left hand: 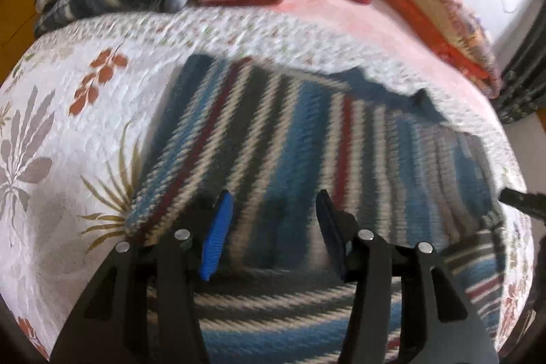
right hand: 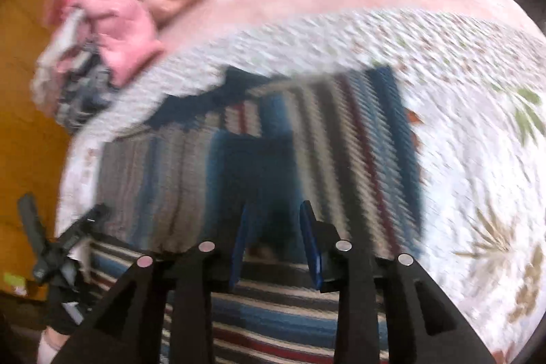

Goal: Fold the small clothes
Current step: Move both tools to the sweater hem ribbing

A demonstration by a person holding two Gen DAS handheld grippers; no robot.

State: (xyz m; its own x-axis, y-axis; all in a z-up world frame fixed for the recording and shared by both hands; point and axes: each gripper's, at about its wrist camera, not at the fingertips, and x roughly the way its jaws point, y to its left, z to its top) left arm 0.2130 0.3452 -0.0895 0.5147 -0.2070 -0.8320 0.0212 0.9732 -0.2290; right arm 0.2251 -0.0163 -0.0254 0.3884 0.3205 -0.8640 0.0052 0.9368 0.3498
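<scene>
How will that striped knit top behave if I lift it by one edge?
Probably floppy: the striped knit top lies flat, following the quilt. Its ribbed knit looks grippy, unlikely to slip from the fingers. It would likely drape and stretch.

Blue, white, dark-red striped garment (left hand: 307,132) on seemingly white floral quilt (left hand: 68,111).

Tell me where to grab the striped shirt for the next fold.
Probably the near hem of the striped shirt, where it lies under both sets of fingers, one gripper toward each side. It lies flat on the floral quilt with stripes running away from you, so come in low from the near edge.
</scene>
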